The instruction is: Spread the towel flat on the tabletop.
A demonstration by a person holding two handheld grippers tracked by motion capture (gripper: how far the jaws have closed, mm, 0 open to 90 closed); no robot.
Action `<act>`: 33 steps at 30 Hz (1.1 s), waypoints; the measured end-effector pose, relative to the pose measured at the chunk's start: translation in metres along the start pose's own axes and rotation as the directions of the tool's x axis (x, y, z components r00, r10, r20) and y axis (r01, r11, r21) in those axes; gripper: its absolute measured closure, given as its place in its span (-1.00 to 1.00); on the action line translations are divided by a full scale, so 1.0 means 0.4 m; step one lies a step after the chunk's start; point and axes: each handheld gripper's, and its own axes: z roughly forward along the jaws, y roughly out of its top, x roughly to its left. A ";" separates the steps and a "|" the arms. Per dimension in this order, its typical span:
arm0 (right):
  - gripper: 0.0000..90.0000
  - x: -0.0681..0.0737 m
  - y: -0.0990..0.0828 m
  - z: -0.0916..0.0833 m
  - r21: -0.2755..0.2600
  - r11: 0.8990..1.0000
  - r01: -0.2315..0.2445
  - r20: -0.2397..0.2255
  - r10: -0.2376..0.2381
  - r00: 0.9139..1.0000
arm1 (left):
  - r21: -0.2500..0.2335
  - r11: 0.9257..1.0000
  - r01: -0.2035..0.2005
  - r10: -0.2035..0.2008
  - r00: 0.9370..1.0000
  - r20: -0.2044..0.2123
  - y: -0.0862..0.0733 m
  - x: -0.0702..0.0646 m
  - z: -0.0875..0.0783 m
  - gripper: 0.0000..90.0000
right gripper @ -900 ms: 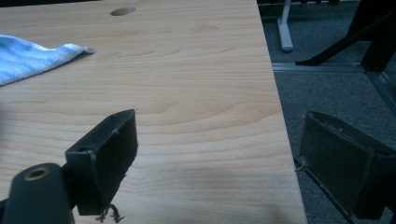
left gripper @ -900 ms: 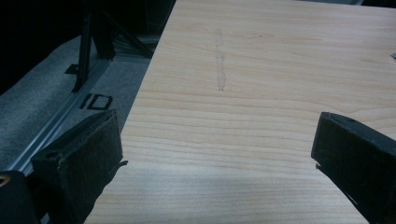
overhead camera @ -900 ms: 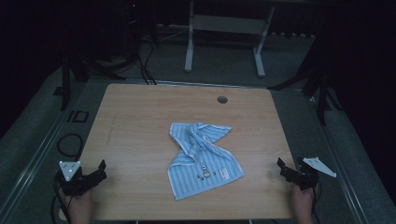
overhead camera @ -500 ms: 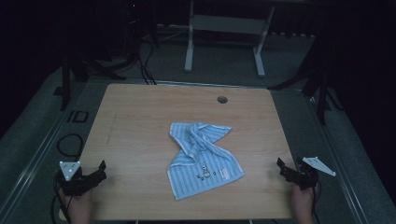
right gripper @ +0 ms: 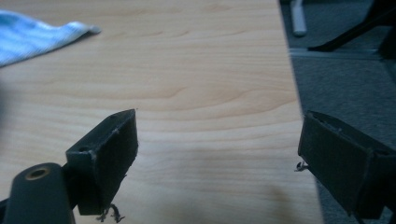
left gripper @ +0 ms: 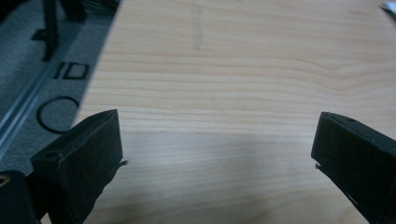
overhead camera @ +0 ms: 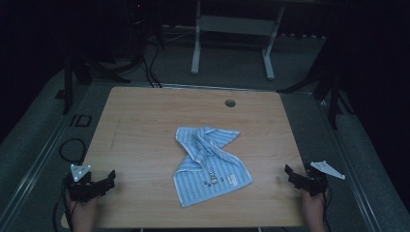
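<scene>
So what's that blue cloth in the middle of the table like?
The cloth is a light blue towel with fine pale stripes and a white edge. It looks soft and lies crumpled on the wooden table, its far part bunched and twisted, its near part spread flatter. Small dark marks and a little label sit near its front edge. Nothing touches it but the table; both hand-held grippers are off at the near corners.

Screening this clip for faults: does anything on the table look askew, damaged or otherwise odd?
The light blue striped towel lies rumpled and twisted mid-table, its upper part bunched. Frayed threads hang from the right gripper's black pads. The wooden table looks unmarked otherwise.
</scene>
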 end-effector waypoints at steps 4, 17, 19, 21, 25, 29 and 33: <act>-0.74 -0.003 0.011 0.003 0.103 0.993 0.054 -0.053 -0.049 0.997 | 0.064 0.997 -0.033 0.031 0.999 0.034 0.009 0.004 0.001 -0.96; -0.72 0.020 0.052 -0.038 0.436 0.854 0.283 -0.196 -0.217 0.956 | 0.312 0.928 -0.204 0.184 0.978 0.094 0.052 0.027 -0.043 -0.96; -0.72 0.024 0.064 -0.041 0.465 0.834 0.297 -0.212 -0.221 0.952 | 0.365 0.898 -0.246 0.223 0.969 0.104 0.057 0.027 -0.049 -0.96; -0.72 0.025 0.071 -0.042 0.480 0.823 0.304 -0.216 -0.225 0.950 | 0.401 0.880 -0.255 0.224 0.967 0.124 0.060 0.028 -0.052 -0.96; -0.70 0.026 0.099 -0.046 0.561 0.757 0.337 -0.231 -0.248 0.941 | 0.491 0.822 -0.290 0.242 0.957 0.161 0.063 0.029 -0.055 -0.96; -0.69 0.036 0.113 -0.047 0.621 0.687 0.378 -0.270 -0.266 0.925 | 0.554 0.773 -0.308 0.242 0.951 0.190 0.073 0.025 -0.063 -0.96; -0.68 0.045 0.119 -0.042 0.673 0.606 0.424 -0.328 -0.269 0.905 | 0.583 0.750 -0.312 0.241 0.950 0.197 0.085 0.025 -0.069 -0.96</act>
